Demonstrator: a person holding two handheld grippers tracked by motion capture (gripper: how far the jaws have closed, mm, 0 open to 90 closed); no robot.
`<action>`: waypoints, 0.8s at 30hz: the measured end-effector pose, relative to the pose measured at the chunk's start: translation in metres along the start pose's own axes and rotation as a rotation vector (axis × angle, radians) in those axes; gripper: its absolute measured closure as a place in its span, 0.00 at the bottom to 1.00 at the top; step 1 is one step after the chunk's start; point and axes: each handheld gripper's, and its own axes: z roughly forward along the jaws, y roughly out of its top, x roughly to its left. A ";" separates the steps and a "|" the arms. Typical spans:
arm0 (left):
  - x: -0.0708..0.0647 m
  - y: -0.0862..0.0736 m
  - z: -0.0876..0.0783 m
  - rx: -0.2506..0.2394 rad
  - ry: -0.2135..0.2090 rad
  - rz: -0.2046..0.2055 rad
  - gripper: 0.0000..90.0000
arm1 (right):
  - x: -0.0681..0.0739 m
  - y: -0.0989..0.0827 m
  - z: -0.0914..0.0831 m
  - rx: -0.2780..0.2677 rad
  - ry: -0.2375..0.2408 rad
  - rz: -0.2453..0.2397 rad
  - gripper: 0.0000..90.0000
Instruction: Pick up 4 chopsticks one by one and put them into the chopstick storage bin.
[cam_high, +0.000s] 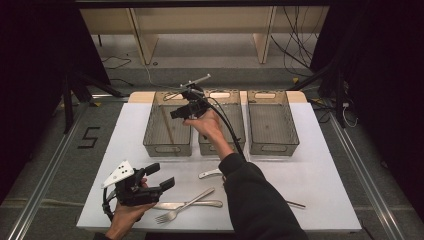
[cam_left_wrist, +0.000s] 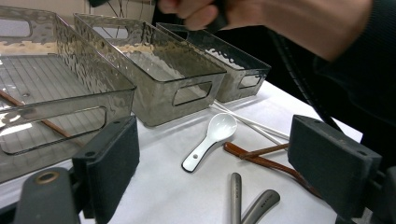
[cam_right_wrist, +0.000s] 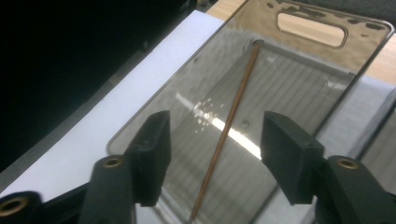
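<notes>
One chopstick (cam_right_wrist: 231, 119) lay slantwise on the floor of the left bin (cam_high: 168, 145), below the right gripper (cam_high: 176, 113), whose jaws stood apart and empty above it, likely having let it go to sort it. Left gripper (cam_high: 163, 176), jaws wide and empty, waited low near the fork (cam_high: 184, 206) and knife (cam_high: 187, 204).

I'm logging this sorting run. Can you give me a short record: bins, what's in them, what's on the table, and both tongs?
bins: three clear bins in a row; left bin
left bin contents: one chopstick, lying flat
table: fork, knife, white spoon, brown chopsticks
right tongs: open above the left bin, holding nothing
left tongs: open, holding nothing
</notes>
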 end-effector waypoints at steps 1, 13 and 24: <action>0.000 0.000 0.000 0.002 0.000 0.001 0.18 | -0.001 -0.002 -0.005 -0.001 0.005 -0.006 0.47; 0.000 -0.001 0.001 0.009 0.004 0.004 0.18 | 0.002 -0.032 -0.062 -0.006 0.064 -0.110 0.40; 0.000 -0.001 0.002 0.013 0.008 0.008 0.18 | -0.008 -0.078 -0.110 0.017 0.081 -0.160 0.35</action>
